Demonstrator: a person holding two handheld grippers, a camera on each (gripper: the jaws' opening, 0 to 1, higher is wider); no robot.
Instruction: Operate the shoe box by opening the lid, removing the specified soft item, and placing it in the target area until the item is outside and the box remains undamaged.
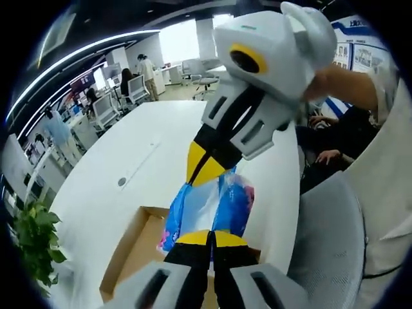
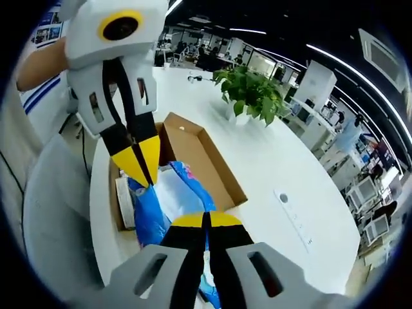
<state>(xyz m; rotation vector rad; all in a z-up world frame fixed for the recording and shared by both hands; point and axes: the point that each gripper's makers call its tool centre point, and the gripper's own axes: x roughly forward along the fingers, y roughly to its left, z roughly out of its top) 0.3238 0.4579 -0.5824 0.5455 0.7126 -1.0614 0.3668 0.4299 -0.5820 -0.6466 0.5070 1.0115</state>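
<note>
Both grippers, left gripper (image 1: 210, 233) and right gripper (image 2: 206, 216), pinch the blue bag (image 1: 212, 206); no legible writing.

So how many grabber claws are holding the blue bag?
2. The left gripper pinches one end of the blue bag, and the right gripper pinches the other end, lifting it above the open shoe box on the white table.

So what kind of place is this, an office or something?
Most likely an open-plan office. A long white table holds the cardboard box, rows of desks with office chairs and people stand behind, ceiling strip lights run overhead, and a potted plant sits on the table.
</note>
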